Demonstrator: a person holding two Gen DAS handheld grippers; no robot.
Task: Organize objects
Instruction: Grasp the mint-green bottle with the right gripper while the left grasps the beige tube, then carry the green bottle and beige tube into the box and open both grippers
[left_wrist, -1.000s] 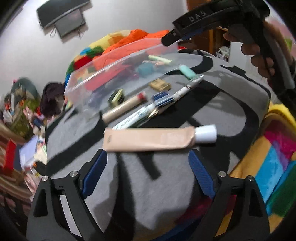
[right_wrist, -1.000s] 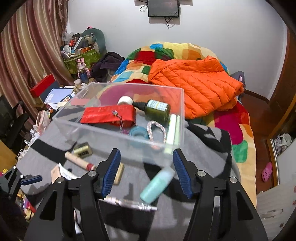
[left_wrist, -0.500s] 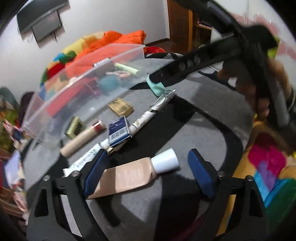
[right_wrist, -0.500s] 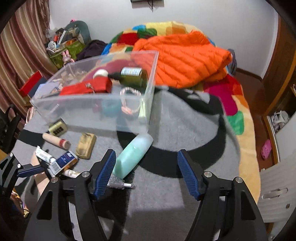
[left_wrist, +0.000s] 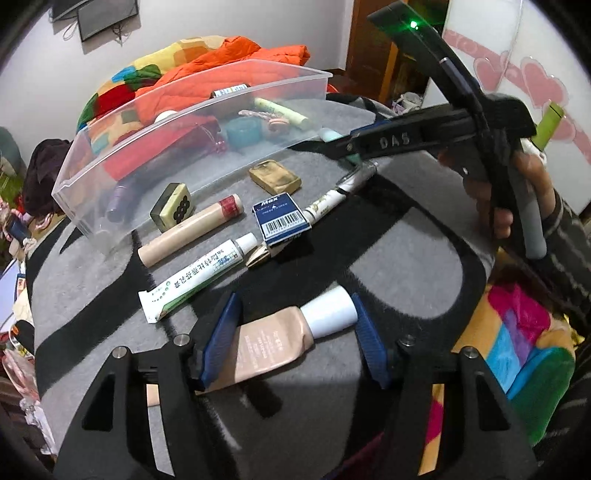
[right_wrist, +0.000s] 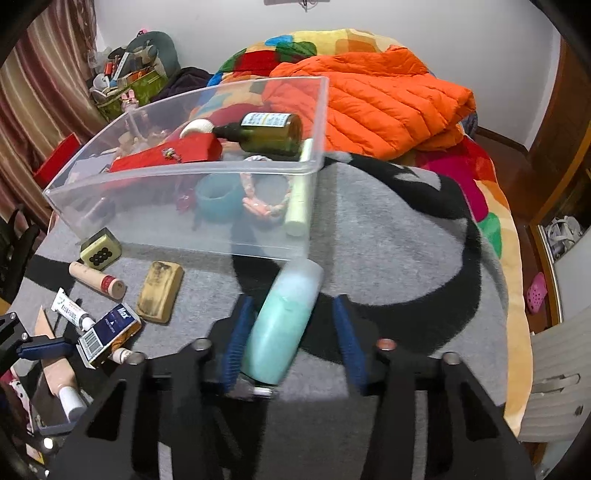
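A beige tube with a white cap (left_wrist: 284, 339) lies on the grey cloth between the open pads of my left gripper (left_wrist: 293, 334), which straddles it without squeezing. A mint-green bottle (right_wrist: 284, 321) lies between the open pads of my right gripper (right_wrist: 291, 336), touching the left pad. A clear plastic bin (right_wrist: 177, 173) behind it holds a red pouch, a green bottle, a blue ring and a bracelet. The right gripper also shows in the left wrist view (left_wrist: 399, 142), over the table's far right.
Loose on the cloth: a white ointment tube (left_wrist: 199, 277), a blue box (left_wrist: 282, 218), a tan stick (left_wrist: 188, 230), a mahjong tile (left_wrist: 173, 203), a brown block (left_wrist: 275, 177), a pen (left_wrist: 332, 199). An orange jacket (right_wrist: 376, 99) lies on the bed behind.
Both grippers have moved forward and down. The left now straddles the beige tube; the right now has the mint bottle between its pads. Both stay open.
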